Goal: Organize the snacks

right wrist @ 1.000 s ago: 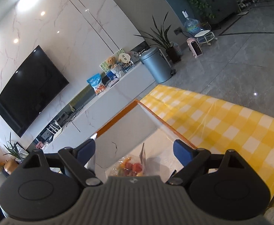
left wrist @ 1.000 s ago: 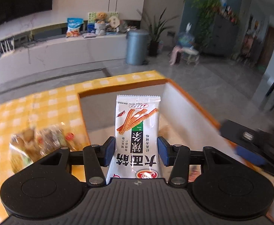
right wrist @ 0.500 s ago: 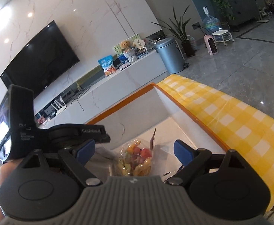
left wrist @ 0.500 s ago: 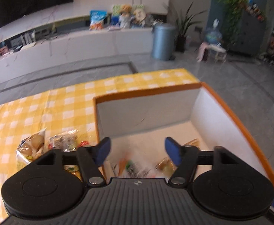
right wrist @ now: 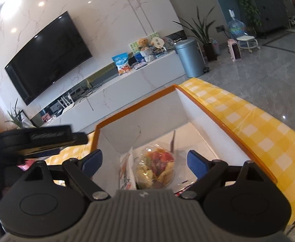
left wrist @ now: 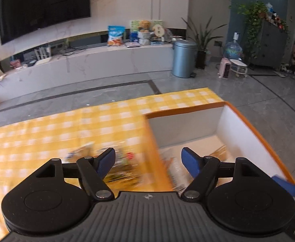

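A white box with an orange rim (left wrist: 246, 121) stands on the yellow checked tablecloth (left wrist: 66, 129). My left gripper (left wrist: 148, 163) is open and empty above the box's left wall. Blurred snack packets (left wrist: 119, 167) lie on the cloth just left of the box. More packets (left wrist: 220, 151) lie inside it. My right gripper (right wrist: 144, 162) is open and empty above the box (right wrist: 135, 104). Below it lie a clear bag of mixed snacks (right wrist: 155, 167) and a white packet (right wrist: 126, 171). The left gripper's body (right wrist: 36, 139) shows at the left of the right wrist view.
The table's far edge (left wrist: 167, 95) lies just beyond the box, with grey floor behind. A grey bin (left wrist: 183, 58) and a low white TV counter (left wrist: 87, 62) stand by the far wall. The cloth (right wrist: 258, 125) extends right of the box.
My left gripper opened and let the white stick-snack packet drop into the box, then swung left over the box wall. My right gripper stayed open and tilted down toward the bag.
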A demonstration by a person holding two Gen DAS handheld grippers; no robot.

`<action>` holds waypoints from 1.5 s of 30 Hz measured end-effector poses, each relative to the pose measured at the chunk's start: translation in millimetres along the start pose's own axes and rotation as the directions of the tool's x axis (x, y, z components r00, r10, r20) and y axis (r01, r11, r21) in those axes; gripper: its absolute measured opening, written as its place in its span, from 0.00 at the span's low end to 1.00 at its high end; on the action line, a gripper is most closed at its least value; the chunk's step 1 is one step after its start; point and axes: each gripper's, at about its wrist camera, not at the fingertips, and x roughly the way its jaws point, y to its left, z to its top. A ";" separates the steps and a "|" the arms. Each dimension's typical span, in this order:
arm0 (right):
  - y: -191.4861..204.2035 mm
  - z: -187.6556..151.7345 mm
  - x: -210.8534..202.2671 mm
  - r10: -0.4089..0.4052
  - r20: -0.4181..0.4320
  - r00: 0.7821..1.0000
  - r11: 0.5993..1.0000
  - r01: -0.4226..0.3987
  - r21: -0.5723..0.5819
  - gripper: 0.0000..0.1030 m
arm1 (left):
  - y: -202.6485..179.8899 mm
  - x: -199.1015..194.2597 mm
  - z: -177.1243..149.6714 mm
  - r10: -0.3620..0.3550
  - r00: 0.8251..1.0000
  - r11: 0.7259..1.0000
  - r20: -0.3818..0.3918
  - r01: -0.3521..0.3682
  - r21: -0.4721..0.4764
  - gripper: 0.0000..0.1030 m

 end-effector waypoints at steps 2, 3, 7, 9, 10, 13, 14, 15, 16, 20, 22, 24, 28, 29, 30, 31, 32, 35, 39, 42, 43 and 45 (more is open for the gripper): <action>10.1 -0.9 -3.3 0.010 0.008 1.000 1.000 -0.009 -0.028 0.87 | 18.9 -15.3 -3.7 0.037 0.999 0.999 0.021 -0.036 -0.024 0.85; 16.4 -1.9 -5.4 0.014 0.013 1.000 0.999 -0.013 -0.045 0.87 | 29.8 -23.0 -6.0 0.049 0.998 0.998 0.031 -0.048 -0.041 0.85; 43.4 -7.6 -13.1 0.045 0.019 0.999 0.995 -0.043 -0.091 0.87 | 72.3 -43.6 -19.9 0.071 0.997 0.989 0.036 -0.066 -0.130 0.85; 59.0 -12.7 -16.5 0.067 0.017 0.998 0.992 -0.064 -0.105 0.87 | 90.8 -47.3 -29.3 0.080 0.997 0.982 0.019 -0.076 -0.172 0.85; 67.4 -15.3 -17.6 0.075 0.013 0.997 0.991 -0.073 -0.114 0.87 | 99.3 -48.9 -33.6 0.085 0.996 0.978 0.011 -0.081 -0.190 0.85; 94.4 -24.9 -17.7 0.091 -0.008 0.996 0.983 -0.092 -0.161 0.87 | 120.6 -50.8 -46.8 0.107 0.994 0.968 -0.012 -0.107 -0.229 0.85; 104.5 -29.2 -17.0 0.092 -0.021 0.996 0.978 -0.095 -0.184 0.87 | 127.5 -51.4 -51.1 0.117 0.993 0.964 -0.020 -0.118 -0.238 0.85; 115.0 -34.7 -16.1 0.090 -0.033 0.995 0.974 -0.095 -0.207 0.87 | 134.7 -51.5 -56.6 0.129 0.991 0.960 -0.027 -0.132 -0.248 0.85; 125.3 -40.2 -14.9 0.085 -0.044 0.995 0.969 -0.093 -0.230 0.87 | 140.2 -50.4 -60.3 0.139 0.990 0.955 -0.035 -0.143 -0.260 0.85; 161.7 -72.0 -7.0 -0.022 -0.027 0.999 0.937 0.012 -0.348 0.86 | 166.6 -49.2 -76.5 0.115 0.991 0.938 -0.069 -0.131 -0.321 0.85; 172.2 -92.2 -1.1 -0.142 0.055 0.988 0.898 0.152 -0.413 0.79 | 175.2 -45.3 -84.1 0.059 0.995 0.941 -0.079 -0.082 -0.327 0.85; 182.7 -112.0 10.8 -0.223 0.096 0.970 0.833 0.241 -0.499 0.66 | 179.6 -42.1 -87.5 0.030 0.996 0.942 -0.085 -0.057 -0.332 0.85; 193.8 -145.9 33.0 -0.311 0.108 0.944 0.720 0.308 -0.622 0.55 | 186.0 -40.3 -89.3 0.048 0.995 0.939 -0.088 -0.075 -0.335 0.85; 193.0 -151.6 37.7 -0.333 0.103 0.937 0.718 0.322 -0.617 0.52 | 186.9 -41.7 -91.0 0.055 0.995 0.941 -0.084 -0.080 -0.329 0.85; 190.3 -155.9 42.7 -0.350 0.085 0.933 0.719 0.326 -0.614 0.50 | 187.0 -42.2 -91.0 0.058 0.995 0.943 -0.082 -0.082 -0.323 0.85; 187.4 -158.9 49.1 -0.368 0.055 0.928 0.716 0.321 -0.620 0.48 | 188.3 -42.3 -92.6 0.057 0.995 0.943 -0.083 -0.081 -0.322 0.85; 184.9 -162.8 55.4 -0.389 0.030 0.921 0.708 0.320 -0.630 0.44 | 189.8 -41.4 -93.7 0.053 0.995 0.942 -0.086 -0.078 -0.326 0.85; 176.8 -173.5 69.3 -0.446 -0.010 0.895 0.696 0.340 -0.633 0.44 | 192.5 -38.0 -95.7 0.045 0.994 0.935 -0.103 -0.078 -0.345 0.85; 174.6 -172.5 73.1 -0.461 -0.029 0.887 0.713 0.351 -0.606 0.49 | 194.9 -35.4 -97.4 0.044 0.992 0.929 -0.120 -0.085 -0.361 0.85; 178.9 -182.6 80.6 -0.506 -0.012 0.862 0.671 0.385 -0.634 0.54 | 194.9 -36.3 -97.3 0.041 0.992 0.928 -0.120 -0.082 -0.364 0.85; 183.0 -183.2 84.7 -0.521 -0.007 0.853 0.654 0.394 -0.646 0.55 | 195.0 -36.9 -97.5 0.040 0.992 0.927 -0.118 -0.080 -0.365 0.85; 183.4 -180.4 84.8 -0.528 -0.010 0.849 0.666 0.407 -0.625 0.59 | 194.9 -38.2 -97.5 0.038 0.993 0.927 -0.114 -0.077 -0.367 0.85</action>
